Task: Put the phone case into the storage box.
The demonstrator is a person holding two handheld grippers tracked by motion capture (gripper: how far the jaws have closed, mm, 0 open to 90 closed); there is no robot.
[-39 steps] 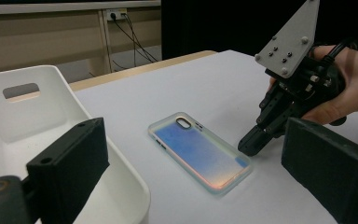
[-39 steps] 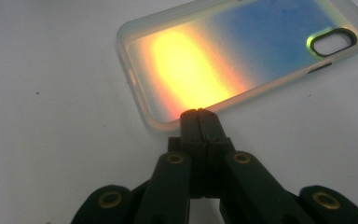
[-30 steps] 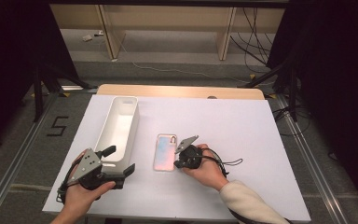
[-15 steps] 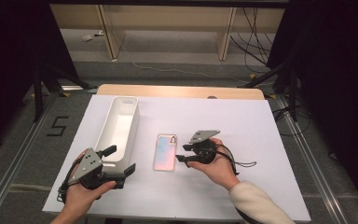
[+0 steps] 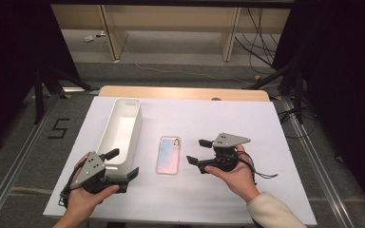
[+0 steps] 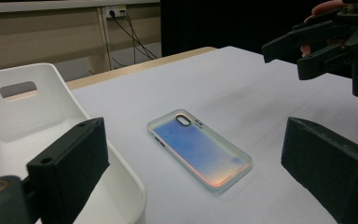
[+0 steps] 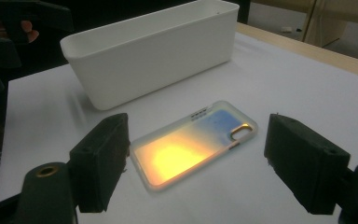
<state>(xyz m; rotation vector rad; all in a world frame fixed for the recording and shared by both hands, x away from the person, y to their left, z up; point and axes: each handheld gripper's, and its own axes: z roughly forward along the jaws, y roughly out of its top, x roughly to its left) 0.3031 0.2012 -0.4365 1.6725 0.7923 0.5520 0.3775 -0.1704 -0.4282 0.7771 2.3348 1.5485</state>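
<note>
From above, your right gripper (image 5: 195,151) sits just right of the phone case (image 5: 168,155), which lies flat on the table (image 5: 266,123) with its long axis running away from you; it's nearer than your left gripper (image 5: 122,164), jaws apart by the white bin (image 5: 135,107).

Along the left gripper, the case lies ahead, untouched.

Along the right gripper, the jaws have just been opening, nothing between them; the case's far side looks clear, though glare blurs its edge.
</note>
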